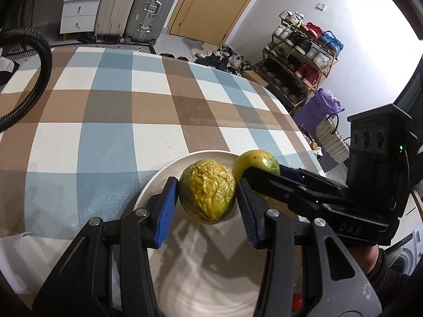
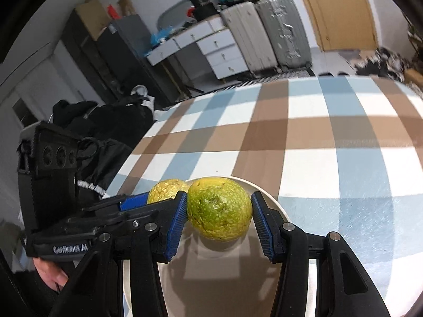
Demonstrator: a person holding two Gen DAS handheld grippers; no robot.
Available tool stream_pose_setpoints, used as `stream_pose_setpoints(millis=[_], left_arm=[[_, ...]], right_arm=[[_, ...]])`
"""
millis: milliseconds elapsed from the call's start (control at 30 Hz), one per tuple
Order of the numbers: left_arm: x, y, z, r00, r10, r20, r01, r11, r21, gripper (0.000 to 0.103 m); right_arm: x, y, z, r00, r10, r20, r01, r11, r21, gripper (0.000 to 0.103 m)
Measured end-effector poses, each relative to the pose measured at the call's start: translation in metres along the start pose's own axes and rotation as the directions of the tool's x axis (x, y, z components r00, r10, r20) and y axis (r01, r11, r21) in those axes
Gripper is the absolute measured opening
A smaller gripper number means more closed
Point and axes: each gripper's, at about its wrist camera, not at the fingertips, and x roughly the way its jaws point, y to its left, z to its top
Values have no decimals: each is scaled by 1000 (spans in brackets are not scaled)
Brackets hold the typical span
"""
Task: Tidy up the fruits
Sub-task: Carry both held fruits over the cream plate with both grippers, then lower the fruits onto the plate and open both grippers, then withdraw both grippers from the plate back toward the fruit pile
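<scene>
The wrinkled yellow-green fruit (image 1: 207, 190) sits over the white plate (image 1: 158, 185), between the blue pads of my left gripper (image 1: 207, 206). The left pad touches its skin; the right pad lies at its edge, though I cannot tell whether it presses, so a firm pinch is not certain. Just beside it, the smoother green fruit (image 2: 219, 208) lies over the same plate, between the pads of my right gripper (image 2: 218, 222): the left pad touches it and the right pad stands a little apart, so these fingers are spread around it, not clamped. In the left wrist view this second fruit appears behind the right gripper's finger, marked "DAS". In the right wrist view the left gripper's body reads "GenRobot.AI". The plate rests on a tablecloth (image 1: 105, 111) checked in blue, brown and white. Beyond the table stand two suitcases (image 1: 137, 8), a wooden door (image 1: 211, 2) and a shoe rack (image 1: 301, 60).
</scene>
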Motion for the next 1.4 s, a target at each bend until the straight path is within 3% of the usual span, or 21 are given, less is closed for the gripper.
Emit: stream_pose_setpoints(millis=[233,400,600,800,1033,1200,1267,1400], left_arm=[[15,4,3,1000,5,-3,-5,1000,1,43],[12,3,3,1000,18,1,-18,999,-28,53],[-12,-9,0,998,45,42,-45,999,-6,70],[-49,-25,-10,992,86,91,-89,996,23,79],[-103,-57,-36,969,182,167,-197,977,79,84],[-144,-86,-60,939,223,264,-263,956,127,102],[-159,-98,-69,928,224,298,-273,952,135,102],[-180,-113,-86,923,219,316,-274,952,138,102]], right_arm=[[10,-10,5,1000,-2,-13,3,997,74,50],[7,-17,6,999,35,10,-37,988,148,52],[-28,-10,9,996,23,86,-35,989,144,60],[-81,10,1,985,-16,171,0,996,94,78],[-141,38,-28,961,-73,268,61,997,51,100],[-178,58,-57,937,-84,339,85,996,12,103],[-191,69,-70,927,-92,363,105,994,-16,103],[-210,85,-92,914,-96,395,126,991,-50,103]])
